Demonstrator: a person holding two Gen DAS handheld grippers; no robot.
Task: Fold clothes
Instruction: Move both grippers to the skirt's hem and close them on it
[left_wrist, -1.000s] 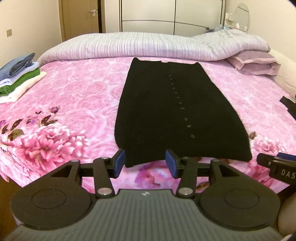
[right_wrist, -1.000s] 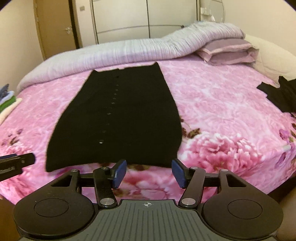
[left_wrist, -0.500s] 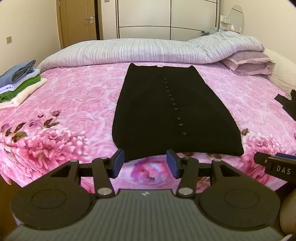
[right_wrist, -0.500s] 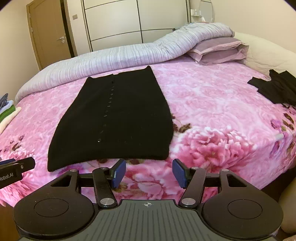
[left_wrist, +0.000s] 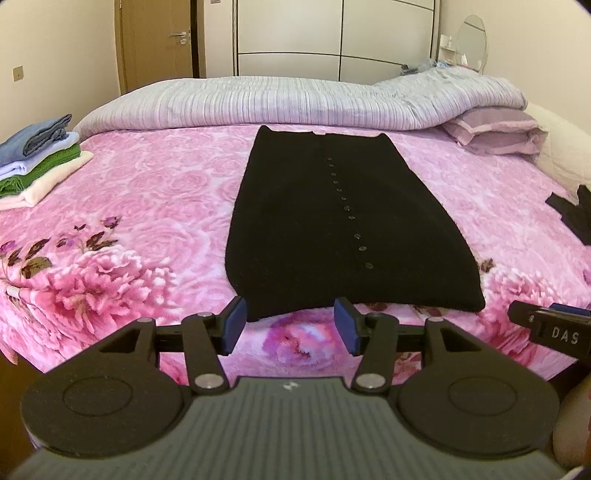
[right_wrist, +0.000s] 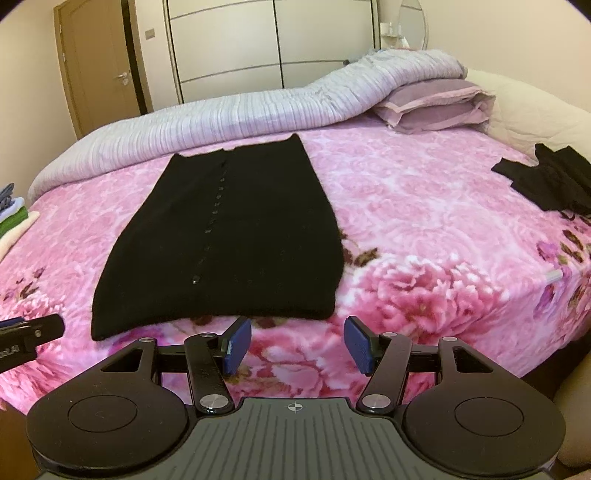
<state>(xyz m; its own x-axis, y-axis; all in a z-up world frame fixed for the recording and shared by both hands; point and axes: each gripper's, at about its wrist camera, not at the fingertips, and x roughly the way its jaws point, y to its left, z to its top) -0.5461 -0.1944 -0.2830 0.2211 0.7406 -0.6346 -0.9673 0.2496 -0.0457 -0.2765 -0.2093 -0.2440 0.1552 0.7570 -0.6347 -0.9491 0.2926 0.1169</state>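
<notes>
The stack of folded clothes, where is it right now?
The stack of folded clothes sits at the far left edge of the pink floral bed in the left wrist view, left of the black garment.

Both tongs — left (left_wrist: 290, 328), right (right_wrist: 297, 345) — have drawn back.

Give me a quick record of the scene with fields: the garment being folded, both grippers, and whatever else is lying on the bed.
garment: black buttoned garment, flat in a long narrow shape, sides apparently folded in, button row running lengthwise
surface: pink floral bedspread
left gripper: open, empty, near the garment's near hem
right gripper: open, empty, near the same hem
folded stack: at the bed's left edge, blue on top, then green and cream
other clothing: dark pile at the right edge, unfolded
far end: striped duvet, purple pillow
</notes>
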